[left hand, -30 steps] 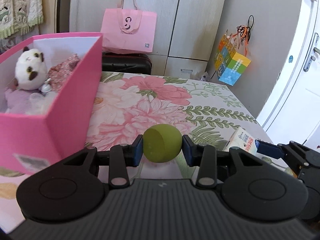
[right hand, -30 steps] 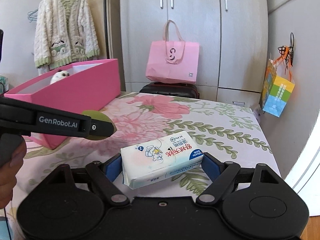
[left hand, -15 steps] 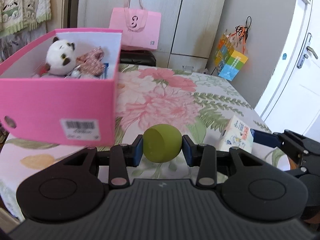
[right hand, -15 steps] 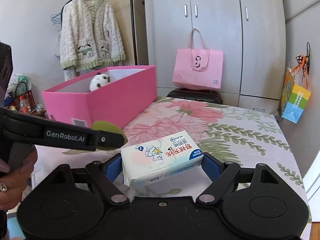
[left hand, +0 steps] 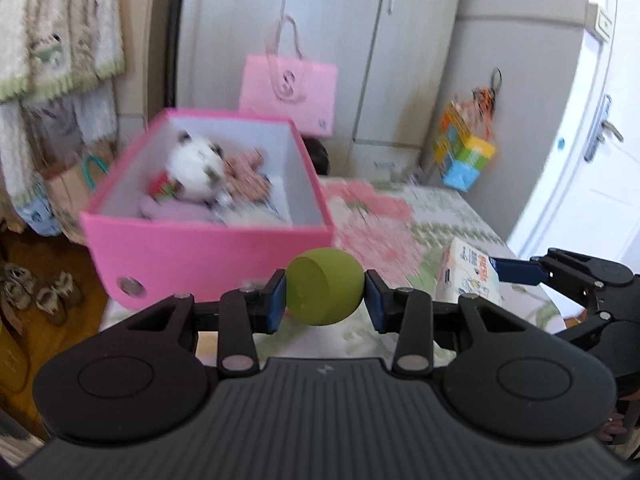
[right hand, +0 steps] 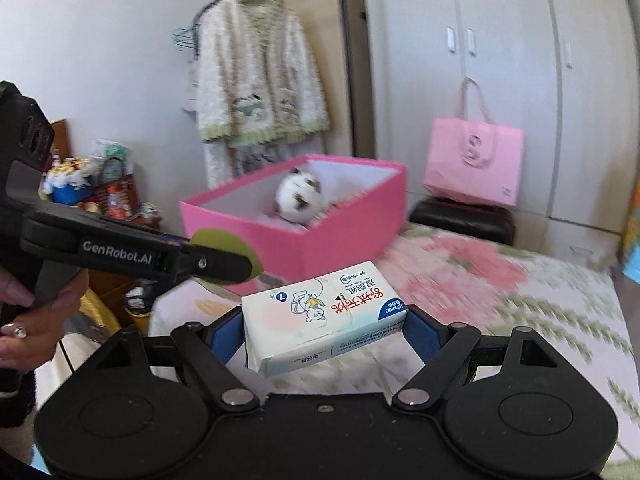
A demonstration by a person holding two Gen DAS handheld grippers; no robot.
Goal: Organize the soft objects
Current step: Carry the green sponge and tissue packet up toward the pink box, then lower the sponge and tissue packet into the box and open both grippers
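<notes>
My left gripper (left hand: 325, 298) is shut on an olive-green soft ball (left hand: 325, 286), held above the near end of the pink box (left hand: 208, 254). The box holds a white plush panda (left hand: 196, 170) and other soft things. My right gripper (right hand: 325, 326) is shut on a white tissue pack (right hand: 324, 316), held over the floral bed sheet (right hand: 500, 288) to the right of the box (right hand: 320, 236). The pack also shows in the left wrist view (left hand: 468, 276). The left gripper and ball show at the left of the right wrist view (right hand: 224, 256).
A pink tote bag (left hand: 288, 96) stands by the wardrobe behind the bed. A colourful bag (left hand: 464, 156) hangs at the right. A knitted cardigan (right hand: 256, 92) hangs on the left. Shoes (left hand: 36, 296) and clutter (right hand: 92, 188) lie on the floor left of the bed.
Both grippers have pulled back and risen with their loads. The pink box now sits lower and more central, and its inside is visible from above.
</notes>
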